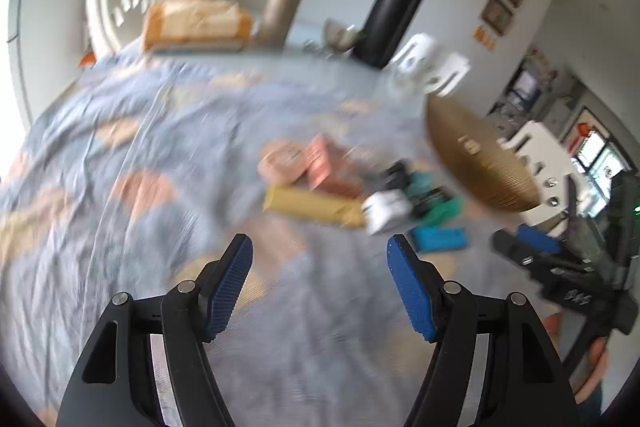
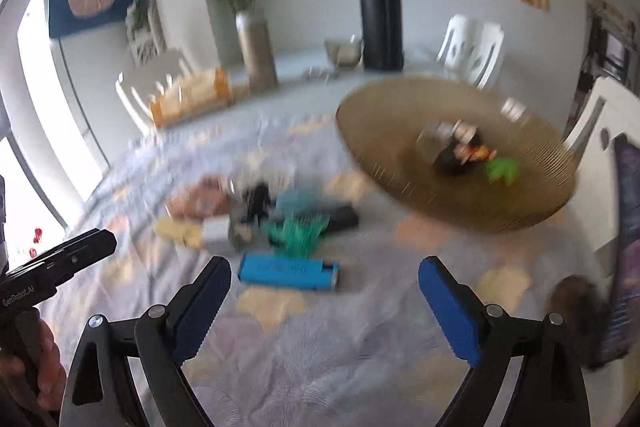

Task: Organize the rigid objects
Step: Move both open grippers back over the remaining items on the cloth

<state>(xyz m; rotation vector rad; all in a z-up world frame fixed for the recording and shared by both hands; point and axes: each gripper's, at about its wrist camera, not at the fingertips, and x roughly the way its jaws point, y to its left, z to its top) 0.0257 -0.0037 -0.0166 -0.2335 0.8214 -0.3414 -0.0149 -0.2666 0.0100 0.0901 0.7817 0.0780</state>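
A pile of small rigid objects lies mid-table on the blue patterned cloth: pink boxes (image 1: 304, 163), a yellow box (image 1: 312, 205), a white object (image 1: 386, 211), a green item (image 2: 298, 229) and a blue box (image 2: 288, 271). A gold ribbed bowl (image 2: 404, 115) at the right holds several small items (image 2: 460, 151). My left gripper (image 1: 320, 247) is open and empty, just short of the pile. My right gripper (image 2: 324, 275) is open and empty, with the blue box just beyond its fingertips. Both views are blurred.
At the table's far edge stand a black flask (image 2: 378, 3), a beige bottle (image 2: 256, 47), a small glass bowl (image 2: 344, 53) and an orange-trimmed box (image 2: 192, 99). White chairs (image 2: 472, 47) ring the table. The other gripper (image 1: 560, 267) shows at the left view's right side.
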